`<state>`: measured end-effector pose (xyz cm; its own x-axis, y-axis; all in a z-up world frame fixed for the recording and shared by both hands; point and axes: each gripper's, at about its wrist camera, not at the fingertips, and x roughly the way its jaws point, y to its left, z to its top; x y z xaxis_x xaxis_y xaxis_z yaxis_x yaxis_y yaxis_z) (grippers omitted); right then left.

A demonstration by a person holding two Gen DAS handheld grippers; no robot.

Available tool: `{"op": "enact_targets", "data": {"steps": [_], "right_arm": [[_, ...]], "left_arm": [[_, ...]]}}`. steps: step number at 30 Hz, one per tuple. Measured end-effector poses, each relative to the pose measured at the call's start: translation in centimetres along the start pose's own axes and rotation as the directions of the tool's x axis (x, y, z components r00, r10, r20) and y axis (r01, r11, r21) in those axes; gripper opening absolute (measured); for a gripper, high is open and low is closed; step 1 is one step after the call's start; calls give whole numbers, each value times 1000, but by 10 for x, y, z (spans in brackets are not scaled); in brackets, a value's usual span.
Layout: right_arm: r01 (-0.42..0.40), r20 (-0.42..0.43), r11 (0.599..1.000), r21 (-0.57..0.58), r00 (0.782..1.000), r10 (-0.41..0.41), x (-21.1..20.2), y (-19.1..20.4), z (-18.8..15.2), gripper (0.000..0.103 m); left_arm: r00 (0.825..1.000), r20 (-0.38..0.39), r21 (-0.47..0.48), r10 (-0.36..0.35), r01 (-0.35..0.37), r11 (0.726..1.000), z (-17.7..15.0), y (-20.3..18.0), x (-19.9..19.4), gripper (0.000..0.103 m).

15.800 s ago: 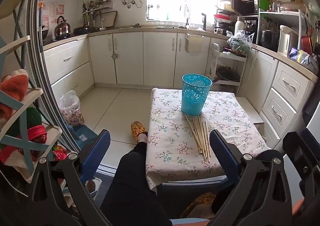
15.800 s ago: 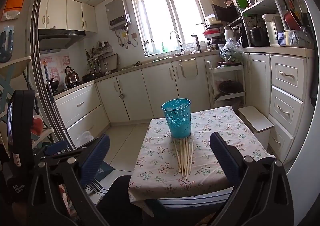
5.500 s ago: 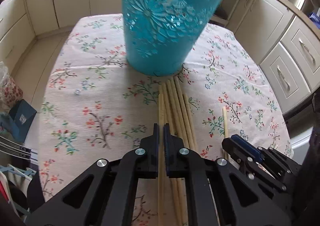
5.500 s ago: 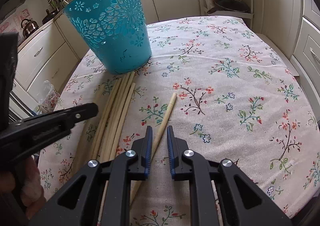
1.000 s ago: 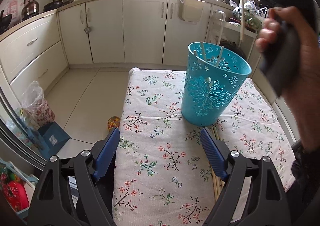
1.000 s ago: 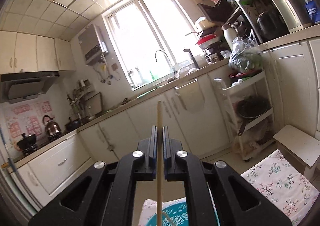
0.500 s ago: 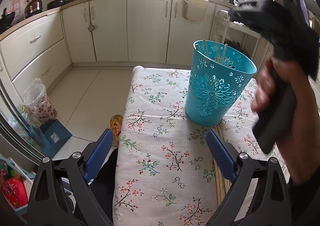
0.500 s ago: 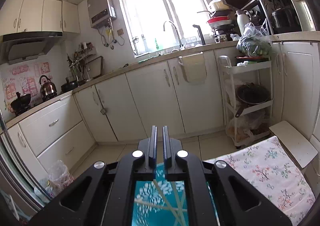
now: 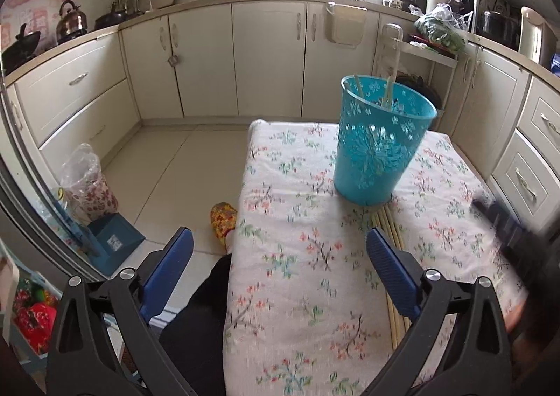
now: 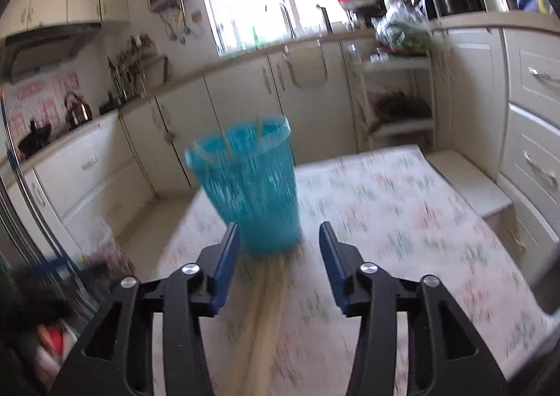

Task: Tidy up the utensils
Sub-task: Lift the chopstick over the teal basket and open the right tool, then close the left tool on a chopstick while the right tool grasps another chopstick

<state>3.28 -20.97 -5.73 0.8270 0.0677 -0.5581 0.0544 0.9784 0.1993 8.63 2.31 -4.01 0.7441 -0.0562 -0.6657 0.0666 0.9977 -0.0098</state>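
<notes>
Turquoise plastic was what the whole job hinged on: a cut-out patterned bin (image 9: pixel 379 147) was stood upright toward the far end of the floral-clothed surface (image 9: pixel 297 256), at roughly 1 o'clock in the left wrist view. Two or three pale chopsticks (image 9: pixel 388 89) were leaned inside it, tips poking above the rim, so some sorting looked to be done already. How many were actually in there couldn't be counted properly.

The rest of the chopsticks (image 9: pixel 390 231) were left lying flat in a bundle on the cloth, ends butted up against the bin's base and running back toward 6 o'clock. Probably lined up that way so single sticks could be picked off one at a time.

The left hand-held gripper (image 9: pixel 280 266) was held wide apart with nothing in it, parked low over the near edge of the surface, a bit left of the bundle. The right hand-held gripper (image 10: pixel 280 256) was also spread and empty, pointed straight down the line of the loose chopsticks (image 10: pixel 266 308) with the bin (image 10: pixel 248 186) at 12 o'clock. That view was badly smeared by motion blur, so fine detail couldn't be made out. Judging by the aim, another stick was being lined up for.
</notes>
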Motion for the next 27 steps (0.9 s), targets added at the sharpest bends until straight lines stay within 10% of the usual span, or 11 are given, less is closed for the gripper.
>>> {"op": "enact_targets", "data": {"steps": [10, 27], "right_arm": [[13, -271, 1000, -29, 962, -20, 62, 3, -19, 32], [20, -335, 997, -76, 941, -45, 92, 13, -22, 18]], "left_arm": [[1000, -16, 33, -14, 15, 999, -25, -3, -23, 95], [998, -59, 8, -37, 37, 999, -26, -2, -16, 95]]}}
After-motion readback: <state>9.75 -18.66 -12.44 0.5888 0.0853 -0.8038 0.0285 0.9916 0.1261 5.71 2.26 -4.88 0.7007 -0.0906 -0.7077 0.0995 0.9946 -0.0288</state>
